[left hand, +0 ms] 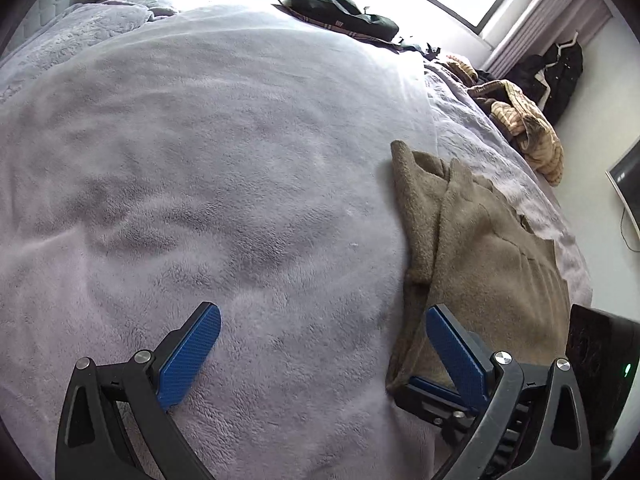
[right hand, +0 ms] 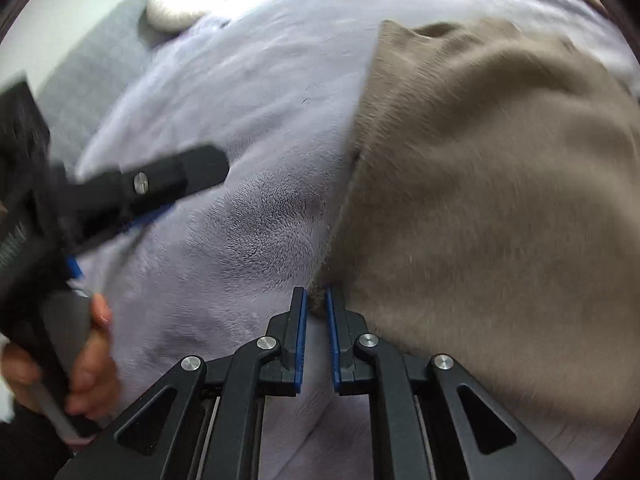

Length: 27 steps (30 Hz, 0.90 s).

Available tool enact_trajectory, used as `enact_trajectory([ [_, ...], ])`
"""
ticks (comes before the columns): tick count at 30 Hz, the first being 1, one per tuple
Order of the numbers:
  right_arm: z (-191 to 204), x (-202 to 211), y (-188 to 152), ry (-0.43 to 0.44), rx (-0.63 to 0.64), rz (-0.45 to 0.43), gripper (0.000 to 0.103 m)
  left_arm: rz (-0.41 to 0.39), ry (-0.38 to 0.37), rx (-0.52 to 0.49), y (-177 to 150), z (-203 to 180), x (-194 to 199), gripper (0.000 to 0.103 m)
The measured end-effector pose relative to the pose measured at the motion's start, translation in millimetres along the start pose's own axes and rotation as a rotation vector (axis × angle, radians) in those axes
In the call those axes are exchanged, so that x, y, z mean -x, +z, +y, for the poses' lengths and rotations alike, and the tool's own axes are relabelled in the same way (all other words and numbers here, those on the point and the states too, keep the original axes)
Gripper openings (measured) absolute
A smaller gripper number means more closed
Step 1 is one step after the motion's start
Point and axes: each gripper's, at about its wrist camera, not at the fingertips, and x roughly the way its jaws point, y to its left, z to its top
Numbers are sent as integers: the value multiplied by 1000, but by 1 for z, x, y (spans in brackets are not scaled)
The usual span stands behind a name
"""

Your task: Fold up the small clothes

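A fuzzy brown garment (right hand: 500, 200) is lying rumpled across the right of the frame on my lavender bed blanket, its near left corner rising between my right gripper's pads.

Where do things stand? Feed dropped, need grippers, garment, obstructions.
Left hand-held gripper open over the blanket, empty. Right hand-held gripper shut on the brown garment edge. Nothing in the way.
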Motion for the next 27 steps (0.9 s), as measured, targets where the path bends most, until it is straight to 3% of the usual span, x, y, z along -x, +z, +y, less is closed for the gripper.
enact_trajectory([
  [5,-23,31,-27,77,-89,10,12,6,-2,-12,0,-5,1,103],
  [6,-30,41,-34,75,-112,-2,17,6,-7,-10,0,-7,2,103],
  [9,-54,62,-46,117,-217,-46,45,9,-20,-14,-1,-15,2,103],
  [10,-61,67,-48,131,-248,-58,46,12,-22,-19,-2,-18,1,103],
  [21,-110,71,-69,252,-521,-155,46,33,-27,-49,-6,-37,0,103],
  [27,-108,61,-57,234,-573,-197,47,46,-34,-48,-6,-38,-4,103],
])
